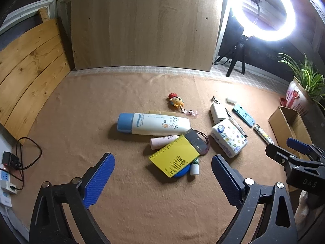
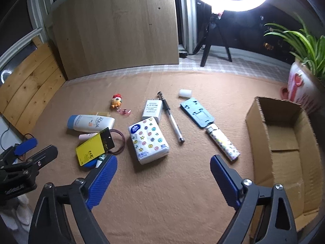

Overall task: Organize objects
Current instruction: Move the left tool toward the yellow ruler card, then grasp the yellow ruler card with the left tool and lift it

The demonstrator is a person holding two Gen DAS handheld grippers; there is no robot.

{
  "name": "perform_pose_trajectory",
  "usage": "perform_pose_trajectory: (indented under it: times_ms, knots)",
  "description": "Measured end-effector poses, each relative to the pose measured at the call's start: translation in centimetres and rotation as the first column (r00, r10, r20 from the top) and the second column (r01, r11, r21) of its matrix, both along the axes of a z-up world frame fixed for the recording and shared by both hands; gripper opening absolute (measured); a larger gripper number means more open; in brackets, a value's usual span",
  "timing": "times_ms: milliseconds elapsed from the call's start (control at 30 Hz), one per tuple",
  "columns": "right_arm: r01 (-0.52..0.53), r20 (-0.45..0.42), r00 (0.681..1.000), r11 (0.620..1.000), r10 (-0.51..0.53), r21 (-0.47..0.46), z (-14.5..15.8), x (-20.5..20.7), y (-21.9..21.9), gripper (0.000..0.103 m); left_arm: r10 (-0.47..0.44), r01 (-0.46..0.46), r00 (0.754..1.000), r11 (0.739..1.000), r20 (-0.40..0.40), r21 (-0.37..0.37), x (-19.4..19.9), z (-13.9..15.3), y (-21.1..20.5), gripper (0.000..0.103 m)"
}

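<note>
Loose objects lie on a tan cloth. A white sunscreen bottle with a blue cap (image 1: pixel 152 124) (image 2: pixel 90 123), a yellow ruler card (image 1: pixel 174 156) (image 2: pixel 91 148), a tissue pack (image 1: pixel 229 137) (image 2: pixel 148 140), a white charger (image 2: pixel 152 108), a pen (image 2: pixel 173 122), a blue phone stand (image 2: pixel 197 109) and a patterned tube (image 2: pixel 222 143) are spread out. An open, empty cardboard box (image 2: pixel 284 146) (image 1: pixel 288 122) stands at the right. My left gripper (image 1: pixel 162 174) is open and empty before the yellow card. My right gripper (image 2: pixel 163 174) is open and empty before the tissue pack.
A cartoon keychain (image 1: pixel 176 101), a pink tube (image 1: pixel 162 142) and hair ties (image 1: pixel 204 142) lie among the items. A wooden board (image 1: pixel 142 24) leans at the back. A ring light on a tripod (image 1: pixel 262 10), a potted plant (image 2: pixel 304 77) and a power strip (image 1: pixel 6 183) surround the cloth.
</note>
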State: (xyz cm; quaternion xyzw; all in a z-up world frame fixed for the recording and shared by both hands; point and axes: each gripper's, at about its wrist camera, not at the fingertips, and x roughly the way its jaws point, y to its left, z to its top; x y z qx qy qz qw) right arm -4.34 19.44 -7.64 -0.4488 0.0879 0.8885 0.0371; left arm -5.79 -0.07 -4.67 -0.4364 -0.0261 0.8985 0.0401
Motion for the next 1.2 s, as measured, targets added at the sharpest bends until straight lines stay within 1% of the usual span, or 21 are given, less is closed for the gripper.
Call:
perform_pose_trajectory:
  times_ms: [33,67,100,167,233,300,367,433,500,533,600,633,667,733,767,800,900,1000,1067,1200]
  knots:
    - [-0.004,0.006,1.000,1.000,0.004,-0.014,-0.1,-0.2,0.1,0.086,0.001,-0.001,1.000,1.000,0.007,0.007,-0.4,-0.2,-0.3,0.093]
    - [-0.008,0.014,1.000,0.999,0.008,-0.035,-0.3,-0.5,0.2,0.084,-0.001,0.001,1.000,1.000,0.016,0.015,-1.0,-0.4,-0.5,0.087]
    - [-0.008,0.021,1.000,0.999,0.010,-0.051,-0.5,-0.7,0.3,0.083,-0.006,0.005,1.000,1.000,0.029,0.021,-1.6,-0.7,-0.7,0.084]
    - [-0.001,0.031,1.000,0.997,0.004,-0.077,-0.8,-1.0,0.5,0.083,-0.036,0.033,0.997,0.998,0.069,0.044,-3.2,-1.4,-1.0,0.073]
    - [0.004,0.038,0.999,0.995,0.000,-0.096,-1.0,-1.0,0.6,0.083,-0.069,0.060,0.991,0.995,0.114,0.082,-4.8,-2.3,-1.1,0.068]
    - [0.008,0.041,0.999,0.995,-0.004,-0.102,-1.1,-0.9,0.6,0.083,-0.092,0.075,0.986,0.990,0.142,0.118,-6.1,-3.0,-1.1,0.062]
    - [0.015,0.042,0.999,0.994,-0.010,-0.109,-1.2,-0.7,0.8,0.083,-0.115,0.087,0.977,0.984,0.179,0.155,-7.2,-3.9,-1.0,0.051]
    - [0.025,0.043,0.999,0.993,-0.020,-0.116,-1.1,-0.5,1.1,0.083,-0.130,0.089,0.966,0.979,0.222,0.186,-8.3,-5.0,-0.7,0.045]
    - [0.038,0.041,0.999,0.992,-0.033,-0.119,-1.0,-0.1,1.5,0.083,-0.138,0.090,0.959,0.977,0.248,0.194,-8.8,-5.8,-0.5,0.041]
    - [0.044,0.040,0.998,0.992,-0.040,-0.120,-0.9,0.0,1.7,0.083,-0.143,0.088,0.955,0.974,0.262,0.209,-9.0,-6.2,-0.4,0.039]
    - [0.055,0.041,0.998,0.991,-0.050,-0.122,-0.9,0.2,2.0,0.083,-0.163,0.088,0.944,0.962,0.287,0.257,-9.3,-7.1,-0.2,0.036]
    - [0.059,0.043,0.998,0.991,-0.055,-0.123,-1.0,0.3,2.1,0.083,-0.181,0.095,0.937,0.955,0.299,0.281,-9.3,-7.5,0.1,0.032]
    - [0.064,0.046,0.997,0.990,-0.058,-0.125,-1.1,0.4,2.2,0.083,-0.187,0.097,0.935,0.953,0.303,0.287,-9.1,-7.8,0.4,0.030]
    - [0.065,0.049,0.997,0.990,-0.059,-0.128,-1.2,0.5,2.3,0.083,-0.213,0.133,0.936,0.951,0.279,0.280,-8.2,-7.8,1.4,0.028]
    - [0.065,0.051,0.997,0.990,-0.058,-0.128,-1.3,0.6,2.3,0.083,-0.242,0.160,0.931,0.944,0.275,0.288,-7.5,-7.8,2.1,0.024]
    - [0.062,0.053,0.997,0.990,-0.056,-0.127,-1.4,0.7,2.2,0.083,-0.260,0.175,0.925,0.939,0.277,0.297,-7.1,-7.8,2.6,0.023]
    - [0.055,0.057,0.997,0.991,-0.048,-0.126,-1.6,0.9,2.0,0.083,-0.299,0.216,0.916,0.930,0.267,0.297,-5.5,-7.9,4.2,0.023]
    - [0.051,0.063,0.997,0.990,-0.043,-0.130,-1.9,0.9,1.9,0.083,-0.338,0.251,0.905,0.915,0.260,0.315,-4.0,-7.8,5.1,0.023]
    - [0.050,0.067,0.997,0.990,-0.041,-0.134,-2.1,1.0,1.8,0.083,-0.346,0.262,0.904,0.913,0.252,0.313,-3.3,-7.7,5.6,0.023]
    - [0.041,0.077,0.997,0.989,-0.030,-0.144,-2.4,1.0,1.8,0.083,-0.381,0.286,0.888,0.896,0.258,0.339,-1.7,-7.8,5.9,0.023]
